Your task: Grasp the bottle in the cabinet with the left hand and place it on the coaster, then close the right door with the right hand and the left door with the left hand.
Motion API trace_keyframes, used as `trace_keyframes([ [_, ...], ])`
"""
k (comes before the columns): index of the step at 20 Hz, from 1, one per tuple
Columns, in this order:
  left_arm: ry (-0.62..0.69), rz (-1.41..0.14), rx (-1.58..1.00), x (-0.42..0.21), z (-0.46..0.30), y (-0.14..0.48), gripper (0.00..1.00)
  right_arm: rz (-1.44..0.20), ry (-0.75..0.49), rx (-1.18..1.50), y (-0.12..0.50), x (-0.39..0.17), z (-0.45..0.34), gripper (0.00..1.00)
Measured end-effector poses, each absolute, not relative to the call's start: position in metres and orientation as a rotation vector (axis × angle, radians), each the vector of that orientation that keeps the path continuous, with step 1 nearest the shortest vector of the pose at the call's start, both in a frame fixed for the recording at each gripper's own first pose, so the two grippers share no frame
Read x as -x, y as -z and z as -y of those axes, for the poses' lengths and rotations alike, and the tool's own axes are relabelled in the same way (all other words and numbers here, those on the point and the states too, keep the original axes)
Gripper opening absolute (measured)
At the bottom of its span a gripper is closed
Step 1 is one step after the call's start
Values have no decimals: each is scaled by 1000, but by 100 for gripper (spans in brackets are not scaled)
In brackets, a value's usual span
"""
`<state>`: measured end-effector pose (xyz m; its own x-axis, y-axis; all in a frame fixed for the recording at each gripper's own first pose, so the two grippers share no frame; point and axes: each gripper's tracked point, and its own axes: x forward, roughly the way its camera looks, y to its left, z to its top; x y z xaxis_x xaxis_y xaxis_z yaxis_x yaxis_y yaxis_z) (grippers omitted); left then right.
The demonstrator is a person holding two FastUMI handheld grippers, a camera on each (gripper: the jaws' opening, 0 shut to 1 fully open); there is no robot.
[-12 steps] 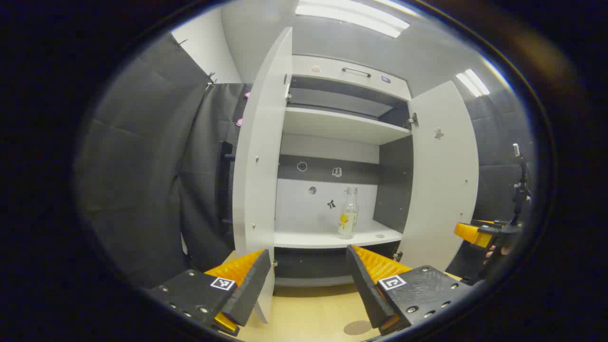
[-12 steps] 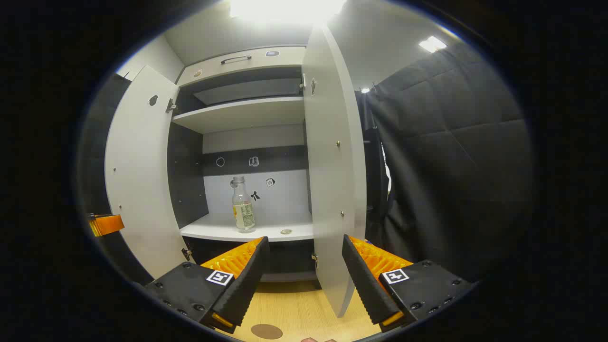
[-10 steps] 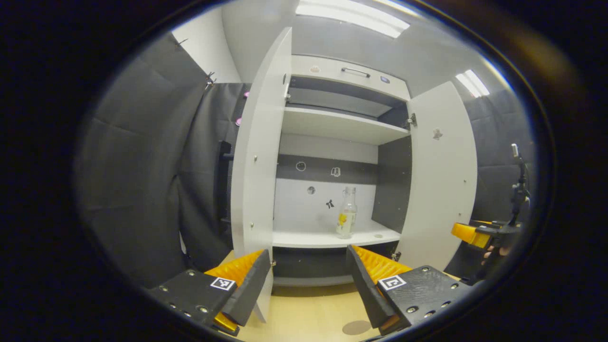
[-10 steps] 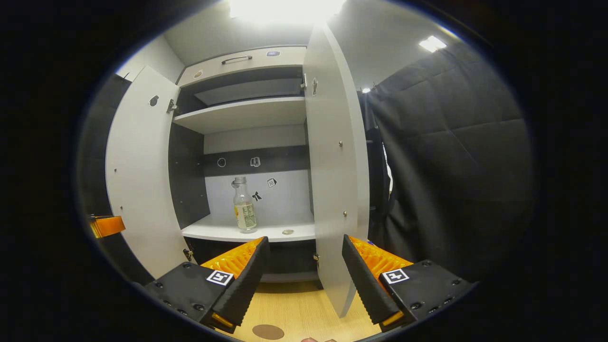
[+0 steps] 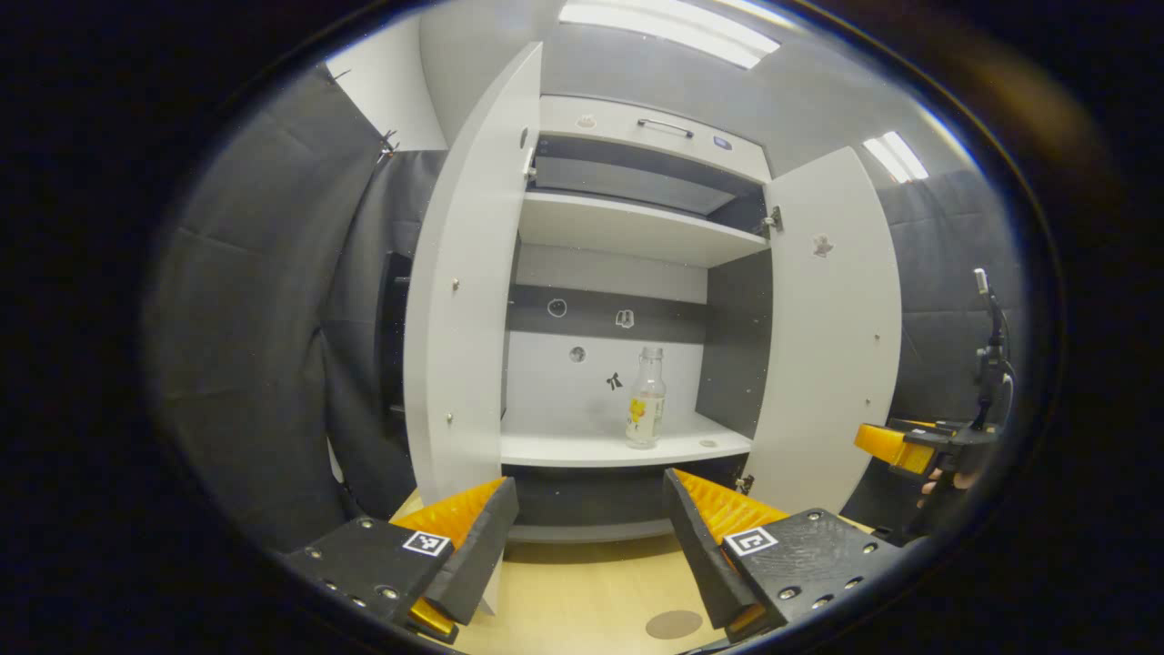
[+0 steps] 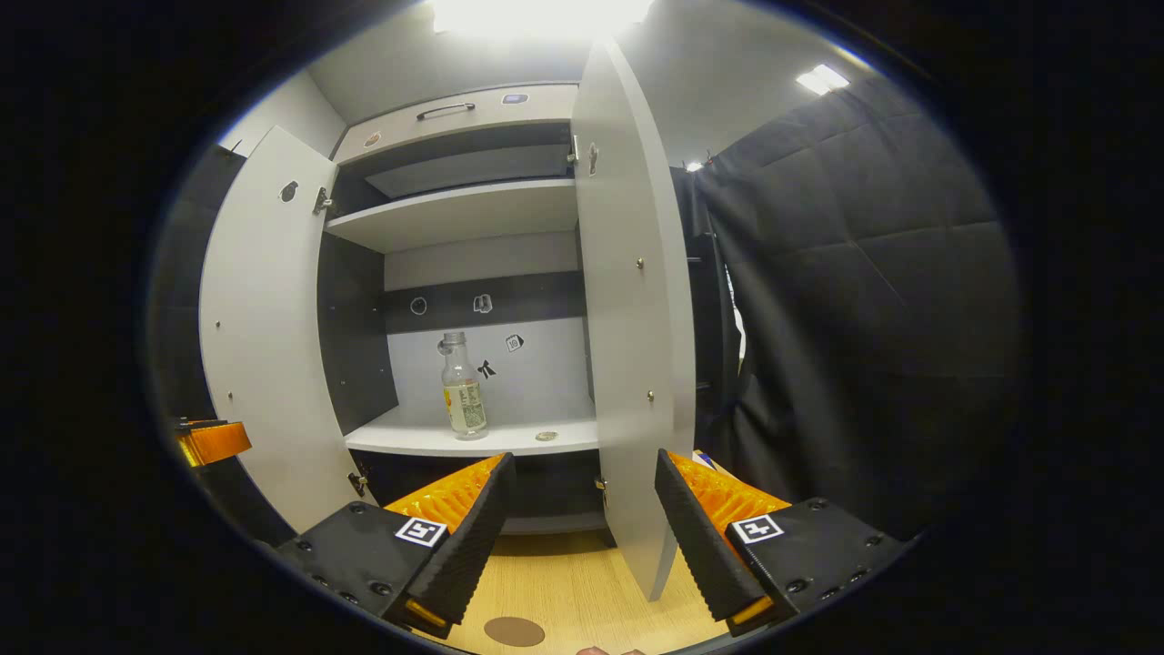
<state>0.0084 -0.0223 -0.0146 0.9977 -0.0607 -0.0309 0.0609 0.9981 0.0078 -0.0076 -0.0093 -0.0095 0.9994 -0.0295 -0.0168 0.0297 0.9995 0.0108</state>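
A clear bottle (image 5: 645, 401) (image 6: 462, 387) with a yellow label stands upright on the cabinet's lower shelf (image 5: 582, 450) (image 6: 418, 439). Both cabinet doors stand wide: the left door (image 5: 464, 300) (image 6: 264, 337) and the right door (image 5: 832, 337) (image 6: 632, 309). A round brown coaster (image 5: 674, 624) (image 6: 514, 630) lies on the wooden tabletop in front. My left gripper (image 5: 589, 518) is open, held well short of the cabinet, nothing between its fingers. My right gripper (image 6: 582, 509) is open too, facing the right door's edge. The right gripper (image 5: 896, 448) also shows far right in the left gripper view.
An upper shelf (image 5: 637, 238) sits above the bottle, with a handled panel (image 5: 664, 127) on top. Small stickers dot the cabinet's back wall. Black quilted cloth (image 6: 864, 300) hangs to either side. A light wooden tabletop (image 6: 582, 591) runs up to the cabinet.
Both views have shifted slightly: the cabinet sits a little lower and more to the left in the left gripper view. Both grippers stay open and the bottle has not moved.
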Motion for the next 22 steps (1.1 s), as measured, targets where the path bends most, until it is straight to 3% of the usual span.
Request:
trace_keyframes([
  [2, 83, -40, 0, -15, 30, 18, 93, -8, 66, -2, 10, 11, 23, 98],
  [3, 92, -48, 11, -19, 34, 21, 98, -13, 81, -3, 11, 13, 28, 98],
  [4, 99, -50, 20, -23, 37, 20, 93, -19, 93, -8, 11, 16, 32, 98],
  [5, 105, -49, 24, -26, 40, 20, 98, -23, 108, -13, 10, 17, 38, 98],
  [6, 116, -50, 22, -31, 45, 20, 93, -23, 127, -13, 10, 19, 45, 98],
  [7, 131, -52, 16, -37, 51, 21, 98, -26, 151, -10, 9, 21, 54, 98],
  [9, 151, -68, 14, -50, 62, 22, 93, -27, 196, 0, 6, 26, 71, 98],
  [10, 157, -71, 20, -57, 68, 20, 98, -26, 219, 6, 4, 27, 81, 98],
  [13, 164, -81, 25, -89, 81, 17, 93, -33, 295, 9, 1, 29, 112, 98],
  [17, 172, -104, 18, -135, 89, 12, 93, -22, 396, 1, -5, 28, 153, 98],
  [18, 176, -106, 9, -147, 90, 10, 98, -18, 416, -1, -7, 28, 161, 98],
  [21, 186, -106, -17, -178, 96, 6, 93, -15, 470, -6, -8, 26, 182, 98],
  [22, 192, -99, -23, -189, 99, 2, 98, -20, 482, -9, -7, 27, 189, 98],
])
